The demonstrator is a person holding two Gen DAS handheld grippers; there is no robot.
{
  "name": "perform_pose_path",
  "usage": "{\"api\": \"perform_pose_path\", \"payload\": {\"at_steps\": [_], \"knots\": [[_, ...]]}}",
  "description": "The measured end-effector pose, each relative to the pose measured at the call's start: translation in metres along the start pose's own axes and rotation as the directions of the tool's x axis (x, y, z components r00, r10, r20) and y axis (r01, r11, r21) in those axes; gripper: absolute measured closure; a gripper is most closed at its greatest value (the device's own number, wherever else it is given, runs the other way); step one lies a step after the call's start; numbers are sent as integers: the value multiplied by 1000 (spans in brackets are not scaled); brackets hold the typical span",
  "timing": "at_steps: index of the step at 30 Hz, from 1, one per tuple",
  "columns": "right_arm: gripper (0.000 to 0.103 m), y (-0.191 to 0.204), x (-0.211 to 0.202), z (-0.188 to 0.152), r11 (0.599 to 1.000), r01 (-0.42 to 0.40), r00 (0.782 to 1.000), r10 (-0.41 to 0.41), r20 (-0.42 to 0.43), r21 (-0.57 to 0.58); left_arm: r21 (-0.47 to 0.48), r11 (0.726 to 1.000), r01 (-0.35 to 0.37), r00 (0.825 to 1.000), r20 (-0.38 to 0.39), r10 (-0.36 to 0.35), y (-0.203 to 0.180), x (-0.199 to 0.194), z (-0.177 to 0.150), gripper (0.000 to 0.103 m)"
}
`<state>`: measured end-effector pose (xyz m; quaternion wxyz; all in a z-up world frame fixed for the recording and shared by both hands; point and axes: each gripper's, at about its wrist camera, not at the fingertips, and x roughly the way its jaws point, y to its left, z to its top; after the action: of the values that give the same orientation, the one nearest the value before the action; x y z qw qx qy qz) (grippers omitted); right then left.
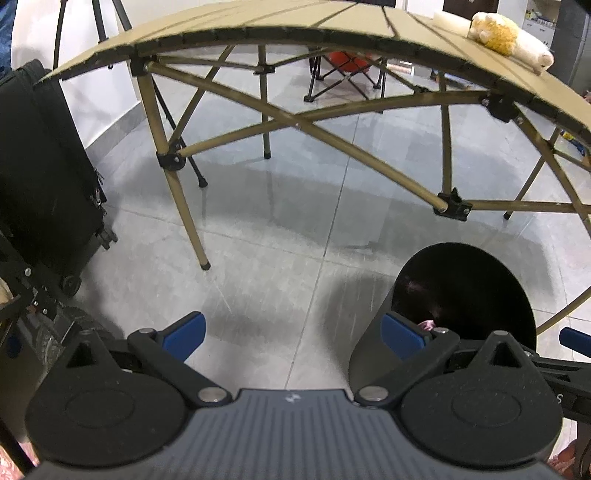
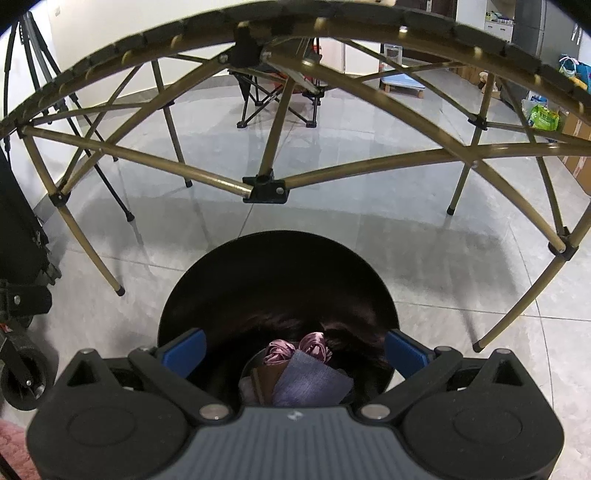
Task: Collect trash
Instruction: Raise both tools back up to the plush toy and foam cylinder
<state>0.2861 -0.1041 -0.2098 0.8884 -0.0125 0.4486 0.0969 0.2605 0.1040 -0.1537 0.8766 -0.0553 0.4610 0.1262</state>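
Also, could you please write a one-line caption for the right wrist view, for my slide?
Open right tongs above the black bin, with pink wrappers and a blue cloth inside.

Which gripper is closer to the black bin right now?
Right. The right gripper hangs open directly over the bin, above the scraps inside. The left gripper is off to the bin's left, over bare floor.

The left tool [image 1: 293, 338] covers the near wall of the black bin [image 1: 491, 266], and the bin's inside is too dark to read there — only a scrap of pink shows. From the right wrist, the right tool [image 2: 294, 350] hides the near ends of the crumpled pieces [image 2: 306, 365] at the bin's bottom. The worktop [image 1: 258, 22] runs off the top edge, and the black suitcase [image 1: 44, 166] is cut by the left edge — its full shape cannot be told.
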Motion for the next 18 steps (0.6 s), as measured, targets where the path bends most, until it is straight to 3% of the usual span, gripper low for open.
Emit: {"api": "perform_pose_path", "payload": {"at_steps": [10, 18], "knots": [[0, -15, -36, 3, 1000, 8, 997, -9, 82, 14, -5, 999, 34, 993, 113, -33, -8, -35, 4, 0], [0, -35, -77, 13, 999, 30, 978, -36, 206, 33, 0, 997, 76, 974, 214, -75, -20, -71, 19, 0]]}}
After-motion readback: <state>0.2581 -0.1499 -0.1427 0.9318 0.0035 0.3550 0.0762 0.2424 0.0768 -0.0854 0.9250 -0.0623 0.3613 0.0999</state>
